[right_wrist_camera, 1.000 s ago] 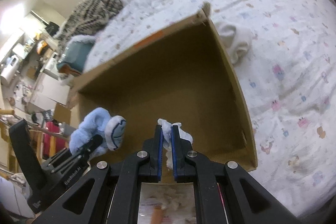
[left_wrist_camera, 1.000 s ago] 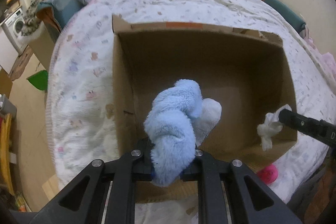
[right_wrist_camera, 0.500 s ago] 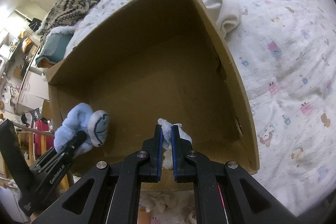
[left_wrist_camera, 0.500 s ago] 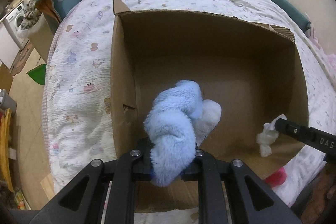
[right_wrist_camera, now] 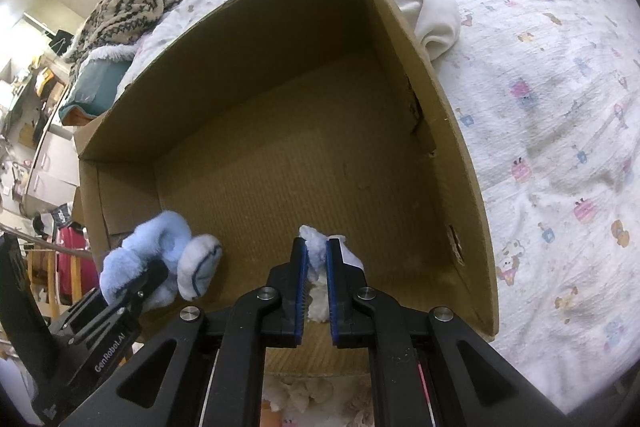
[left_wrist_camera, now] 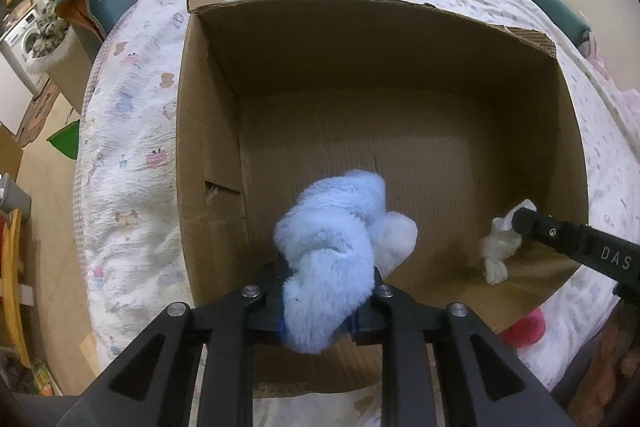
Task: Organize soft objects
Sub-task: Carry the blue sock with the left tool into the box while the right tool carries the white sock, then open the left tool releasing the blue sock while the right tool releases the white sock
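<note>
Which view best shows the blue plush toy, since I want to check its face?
The right wrist view: the blue plush toy shows its white stitched face there, pinched by the left claw. The left wrist view shows only its furry back.

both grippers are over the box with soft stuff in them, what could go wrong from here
1. The left hand-held gripper, its jaws just easing open, has the blue plush toy between them low beside the box's near wall; the fluffy pile might cling to the pads.
2. The right hand-held gripper is shut on a thin white cloth; so light a piece may snag on release.
3. Both hang over the cardboard box, so the grippers could bump.
</note>
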### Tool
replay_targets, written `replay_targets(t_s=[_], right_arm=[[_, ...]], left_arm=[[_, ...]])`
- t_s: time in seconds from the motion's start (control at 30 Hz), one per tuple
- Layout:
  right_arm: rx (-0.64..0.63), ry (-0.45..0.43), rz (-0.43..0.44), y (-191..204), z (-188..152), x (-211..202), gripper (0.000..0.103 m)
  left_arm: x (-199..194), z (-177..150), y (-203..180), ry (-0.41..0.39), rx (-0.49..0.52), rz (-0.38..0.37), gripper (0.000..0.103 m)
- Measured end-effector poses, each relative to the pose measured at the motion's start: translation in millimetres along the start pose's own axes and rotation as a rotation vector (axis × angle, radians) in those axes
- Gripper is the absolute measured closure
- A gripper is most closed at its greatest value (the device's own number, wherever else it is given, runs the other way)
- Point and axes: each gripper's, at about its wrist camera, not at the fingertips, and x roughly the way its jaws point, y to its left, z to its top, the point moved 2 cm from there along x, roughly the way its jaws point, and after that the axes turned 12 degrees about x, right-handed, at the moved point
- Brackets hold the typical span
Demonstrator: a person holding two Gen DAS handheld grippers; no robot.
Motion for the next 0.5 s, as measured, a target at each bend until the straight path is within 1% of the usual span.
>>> replay_targets(t_s=[0.03,0.13,0.17,0.2,0.23,0.27,0.3,0.37,0.43,0.5], right_arm=[[0.001,-0.002,0.001,0,0,0,0.094],[-0.003,-0.007,-0.002,0,-1,-1,0.094],[-0.002,-0.008,-0.002,-1,-2,-2,0.094],[-0.001,-0.008,-0.001,-1,-2,-2,0.094],[0.0,-0.009,0.0,-1,-2,-2,0.093],[0.0,-0.011,0.002,-1,-2,-3,0.093],[-0.001,-0.014,0.003,-2,-3,-3,0.093],[-0.006,-0.021,0.002,-2,-3,-5,0.092],[-0.007,-0.026,0.005,-1,-3,-6,0.089],[-0.003,-0.026,0.011,-1,-3,-7,0.081]], left_arm=[[0,0,0,-0.001,0.001,0.0,0.081],[-2,0,-1,-0.007,0.007,0.006,0.074],[-3,0,-1,-0.01,0.008,0.006,0.069],[-4,0,-2,-0.016,0.009,0.007,0.062],[-6,0,-2,-0.022,0.01,0.008,0.058],[-6,1,-1,-0.028,0.009,0.009,0.051],[-8,1,-1,-0.035,0.01,0.009,0.048],[-11,2,-1,-0.042,0.011,0.002,0.043],[-12,2,-2,-0.041,0.014,-0.002,0.042],[-14,2,-2,-0.046,0.013,0.002,0.042]])
